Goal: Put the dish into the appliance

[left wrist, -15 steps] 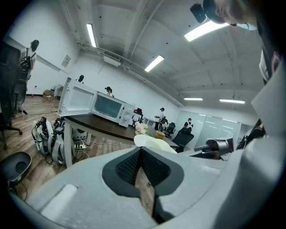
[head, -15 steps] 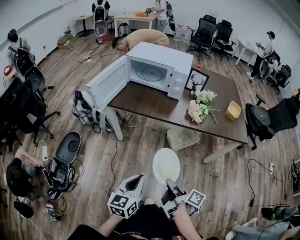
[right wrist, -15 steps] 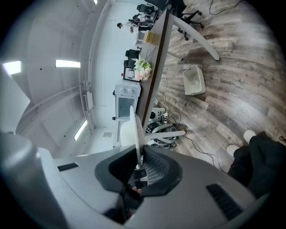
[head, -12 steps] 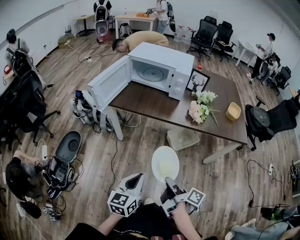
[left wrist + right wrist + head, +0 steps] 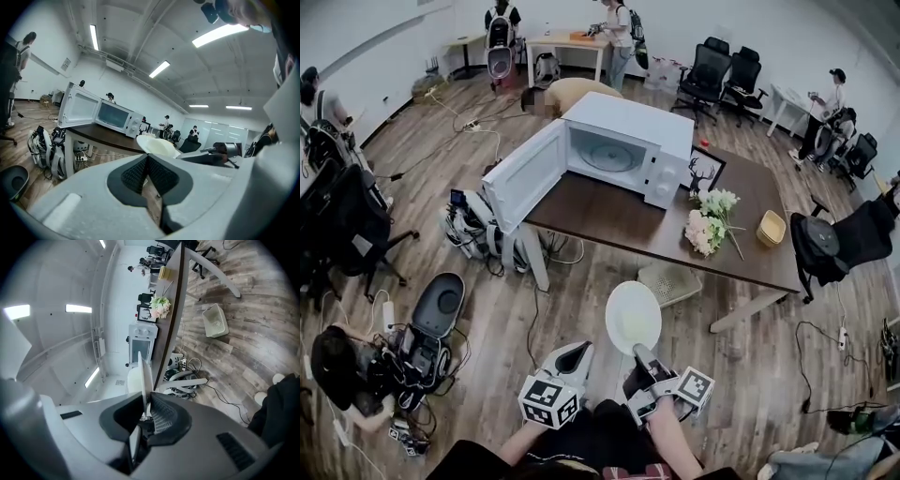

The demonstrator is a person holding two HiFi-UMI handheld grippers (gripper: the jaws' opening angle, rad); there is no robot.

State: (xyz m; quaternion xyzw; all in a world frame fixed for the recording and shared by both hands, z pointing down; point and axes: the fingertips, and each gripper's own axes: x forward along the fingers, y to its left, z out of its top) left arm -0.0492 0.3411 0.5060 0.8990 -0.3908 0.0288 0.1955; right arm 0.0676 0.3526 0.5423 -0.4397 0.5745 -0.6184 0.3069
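Observation:
A white microwave (image 5: pixel 630 150) stands on the brown table (image 5: pixel 609 216) with its door (image 5: pixel 525 173) swung wide open to the left and its glass turntable bare. My right gripper (image 5: pixel 639 353) is shut on the near rim of a white plate (image 5: pixel 633 317), held above the floor short of the table. In the right gripper view the plate (image 5: pixel 146 378) shows edge-on between the pads, the microwave (image 5: pixel 140 347) beyond it. My left gripper (image 5: pixel 578 352) hangs beside it on the left, shut with nothing in it. The left gripper view shows its pads (image 5: pixel 136 172) meeting and the plate (image 5: pixel 157 145) to the right.
On the table right of the microwave are a framed deer picture (image 5: pixel 703 172), a flower bunch (image 5: pixel 706 220) and a yellow bowl (image 5: pixel 771 228). A white basket (image 5: pixel 673 279) sits under the table. Bags and cables (image 5: pixel 431 323) litter the floor on the left. Office chairs and several people ring the room.
The plate and both grippers have edged slightly toward the table, and the microwave sits a little nearer in view. The right gripper's hold on the plate is unchanged.

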